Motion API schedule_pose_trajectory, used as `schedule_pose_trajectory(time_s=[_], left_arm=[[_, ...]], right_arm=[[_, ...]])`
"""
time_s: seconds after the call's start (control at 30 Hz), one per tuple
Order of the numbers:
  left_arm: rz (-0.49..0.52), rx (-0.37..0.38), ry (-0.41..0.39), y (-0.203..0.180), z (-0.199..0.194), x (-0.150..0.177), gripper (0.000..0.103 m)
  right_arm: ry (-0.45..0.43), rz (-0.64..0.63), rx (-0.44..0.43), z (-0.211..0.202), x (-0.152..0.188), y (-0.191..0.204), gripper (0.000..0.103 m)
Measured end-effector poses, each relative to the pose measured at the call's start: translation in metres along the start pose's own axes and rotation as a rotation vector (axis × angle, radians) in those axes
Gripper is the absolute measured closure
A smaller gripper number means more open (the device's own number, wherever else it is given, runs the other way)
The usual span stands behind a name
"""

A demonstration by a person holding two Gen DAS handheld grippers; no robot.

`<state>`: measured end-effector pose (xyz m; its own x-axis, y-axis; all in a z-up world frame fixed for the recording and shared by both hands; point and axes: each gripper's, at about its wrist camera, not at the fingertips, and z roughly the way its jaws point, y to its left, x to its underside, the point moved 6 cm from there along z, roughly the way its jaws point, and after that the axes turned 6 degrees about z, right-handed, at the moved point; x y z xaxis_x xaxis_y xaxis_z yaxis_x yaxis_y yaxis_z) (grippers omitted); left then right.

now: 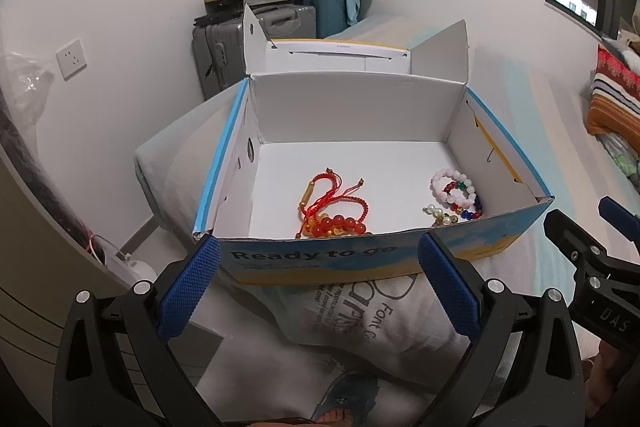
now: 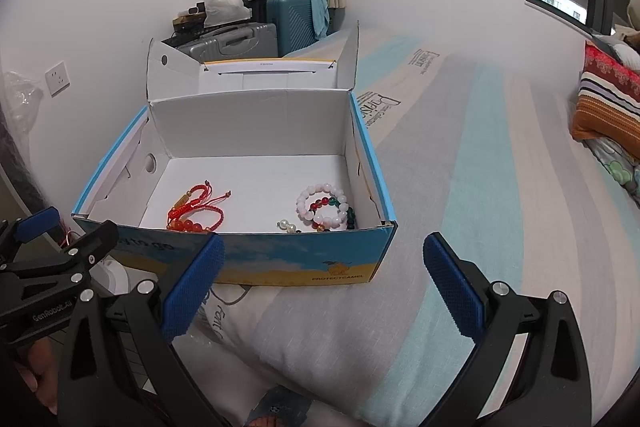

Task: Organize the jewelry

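Left wrist view gives you the front panel of the open blue-and-yellow cardboard box (image 1: pixel 360 255) straight on, with "Ready to go" printed in dark letters, and your right gripper (image 1: pixel 592 239) entering at the right edge, "DAS" on its black body. Right wrist view instead shows you the box's near right corner (image 2: pixel 344 267), where a small camel logo sits above "PROTECTCAMEL", and your left gripper (image 2: pixel 64 231) at the left edge marked "GenRobot.AI". Only this view shows the long striped bedsheet (image 2: pixel 480 187) running off to the far right, printed with "Paris" in script.

Inside the box, on its white floor, the red braided cord bracelets with a gold tube charm (image 1: pixel 328 197) lie near the left, touching a strand of round orange-red beads (image 1: pixel 340 225) tucked against the front wall. To the right, well apart from them, a pink bead bracelet (image 1: pixel 454 185) overlaps a multicoloured bead bracelet (image 1: pixel 466 205), with a short pearl strand (image 1: pixel 436 213) just beside them.

Your left gripper (image 1: pixel 318 267) hovers before the front panel, jaws spread wide and holding nothing. Your right gripper (image 2: pixel 322 267) is likewise released, empty, over the white pillow (image 2: pixel 320 327) near the box.

Far behind, a grey suitcase (image 1: pixel 224 43) and a teal suitcase (image 1: pixel 324 7) stand against the wall.
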<state>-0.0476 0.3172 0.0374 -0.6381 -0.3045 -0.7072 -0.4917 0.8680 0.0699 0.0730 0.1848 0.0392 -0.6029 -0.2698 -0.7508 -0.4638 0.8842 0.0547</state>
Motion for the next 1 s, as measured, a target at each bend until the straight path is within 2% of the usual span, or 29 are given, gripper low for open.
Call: schedule_pose_trajectory(time_s=[0.53, 0.77, 1.0], left_arm=[[-0.014, 0.018, 0.002, -0.0031, 0.0036, 0.0013, 0.006], [-0.017, -0.015, -0.015, -0.0007, 0.0007, -0.0011, 0.006], [-0.014, -0.011, -0.027, -0.0024, -0.0012, -0.0017, 0.006]], right_arm=[[0.004, -0.005, -0.007, 0.0017, 0.0012, 0.0025, 0.008], [0.005, -0.006, -0.006, 0.0020, 0.0018, 0.0030, 0.008], [0.006, -0.005, -0.006, 0.0022, 0.0020, 0.0030, 0.008]])
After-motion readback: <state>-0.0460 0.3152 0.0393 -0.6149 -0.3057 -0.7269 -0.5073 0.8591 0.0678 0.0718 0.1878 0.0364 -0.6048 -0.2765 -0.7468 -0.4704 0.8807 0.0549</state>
